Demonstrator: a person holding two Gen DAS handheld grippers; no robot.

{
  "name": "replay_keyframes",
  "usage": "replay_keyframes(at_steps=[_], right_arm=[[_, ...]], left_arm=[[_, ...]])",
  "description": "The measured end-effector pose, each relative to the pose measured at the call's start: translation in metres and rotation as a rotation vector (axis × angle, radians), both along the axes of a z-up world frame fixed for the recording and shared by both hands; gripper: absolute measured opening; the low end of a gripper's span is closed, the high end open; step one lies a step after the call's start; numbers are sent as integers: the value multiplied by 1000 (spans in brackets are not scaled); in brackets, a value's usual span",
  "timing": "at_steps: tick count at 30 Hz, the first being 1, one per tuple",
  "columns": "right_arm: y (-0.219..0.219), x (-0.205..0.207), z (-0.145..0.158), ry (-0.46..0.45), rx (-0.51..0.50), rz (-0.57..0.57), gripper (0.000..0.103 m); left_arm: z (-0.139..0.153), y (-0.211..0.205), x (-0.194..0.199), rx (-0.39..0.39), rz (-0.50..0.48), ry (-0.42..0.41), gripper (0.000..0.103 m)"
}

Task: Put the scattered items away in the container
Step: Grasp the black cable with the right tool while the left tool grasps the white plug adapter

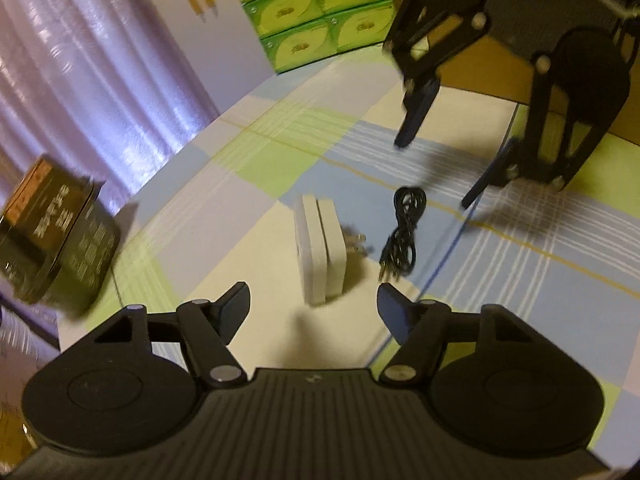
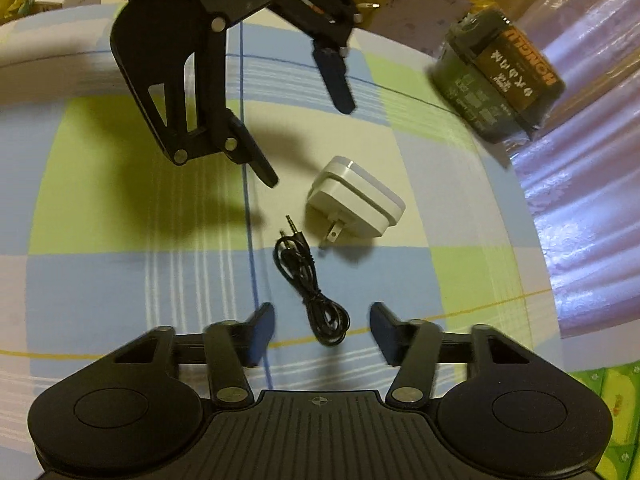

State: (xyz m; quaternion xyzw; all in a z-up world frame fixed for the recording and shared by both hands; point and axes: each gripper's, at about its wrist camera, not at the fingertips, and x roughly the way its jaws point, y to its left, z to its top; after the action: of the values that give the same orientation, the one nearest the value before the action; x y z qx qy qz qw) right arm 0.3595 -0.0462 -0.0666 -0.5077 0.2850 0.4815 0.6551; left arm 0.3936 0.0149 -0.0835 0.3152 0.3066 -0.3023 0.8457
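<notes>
Only in the left wrist view: green boxes (image 1: 312, 4) stacked at 12 o'clock. Only in the right wrist view: gold plug tips on the black cable (image 2: 310, 284). White charger (image 2: 354, 200) just beside it on the checked cloth (image 2: 100, 280), dark box (image 2: 498, 76) at 2 o'clock. Left claw (image 2: 314, 144) and right claw (image 2: 322, 330) both wide open, holding nothing, pointing at each other over the cable.

The left gripper (image 1: 314, 312) hangs with its jaws spread wide and nothing between them, its fingers pointing toward 12 o'clock in its own wrist view. The right gripper (image 2: 322, 330) is likewise spread wide and holds nothing. Each sees the other at the top of its view: the right at 1 o'clock, the left at 11 o'clock, fingers angled downward.
</notes>
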Motion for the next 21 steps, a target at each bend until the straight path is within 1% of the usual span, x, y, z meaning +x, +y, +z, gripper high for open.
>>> replay_keyframes(at_steps=[4, 7, 10, 12, 14, 15, 17, 18, 19, 20, 21], right_arm=[[9, 10, -8, 21, -18, 30, 45], [12, 15, -10, 41, -8, 38, 45], [15, 23, -9, 84, 26, 14, 45], [18, 26, -10, 112, 30, 5, 44], [20, 27, -13, 130, 21, 6, 36], [21, 27, -15, 138, 20, 4, 34], [20, 28, -15, 159, 38, -19, 25], [20, 29, -14, 163, 47, -35, 21], [19, 29, -13, 164, 55, -49, 16], [17, 29, -12, 172, 61, -60, 13], [14, 28, -10, 179, 67, -72, 13]], left_arm=[[-5, -4, 8, -1, -28, -1, 62], [-10, -5, 11, 3, -49, 6, 60], [-13, -3, 15, -10, -48, 16, 53], [-15, -2, 18, -23, -44, 29, 50], [-17, -2, 19, -32, -44, 38, 48], [-18, -2, 19, -37, -44, 42, 47], [-20, -3, 19, -38, -44, 46, 41], [-21, -4, 19, -35, -43, 48, 39], [-22, -5, 19, -31, -43, 49, 33], [-22, -6, 19, -24, -38, 48, 25], [-23, -6, 19, -20, -32, 47, 24]])
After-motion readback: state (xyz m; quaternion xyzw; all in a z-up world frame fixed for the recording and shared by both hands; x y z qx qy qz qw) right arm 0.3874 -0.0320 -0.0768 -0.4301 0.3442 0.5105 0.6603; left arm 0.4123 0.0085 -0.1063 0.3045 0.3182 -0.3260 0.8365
